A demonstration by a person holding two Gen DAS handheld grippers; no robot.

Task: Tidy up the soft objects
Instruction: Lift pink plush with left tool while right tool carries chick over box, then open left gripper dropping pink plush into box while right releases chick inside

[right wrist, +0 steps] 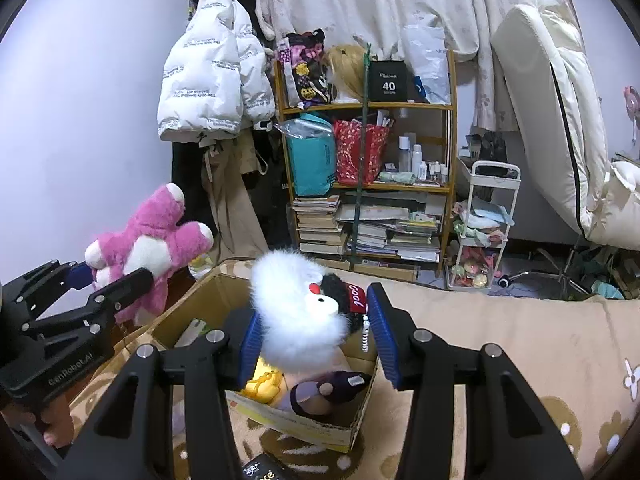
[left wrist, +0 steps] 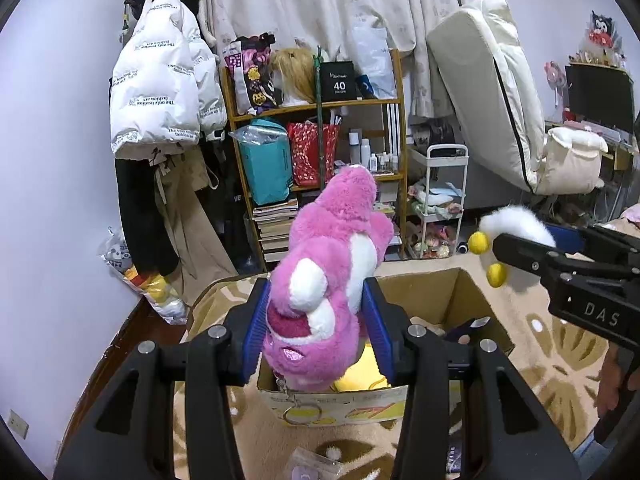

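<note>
1. Shelves and curtains fill the back. Left view: the left tool (left wrist: 316, 320) pinches a pink bear (left wrist: 332, 264) above the box (left wrist: 460, 292), likely to drop it in.
2. Right view: the right tool (right wrist: 312, 332) pinches a white toy (right wrist: 300, 312) over that box (right wrist: 192, 304), where soft toys belong.

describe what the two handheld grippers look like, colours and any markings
Both are matte black angular frames with silver bolts and ribbed blue pads on the fingers. The right gripper carries pale "DAS" lettering on its body; the left gripper reads "GenRobot.AI". No cables or sleeves show.
</note>
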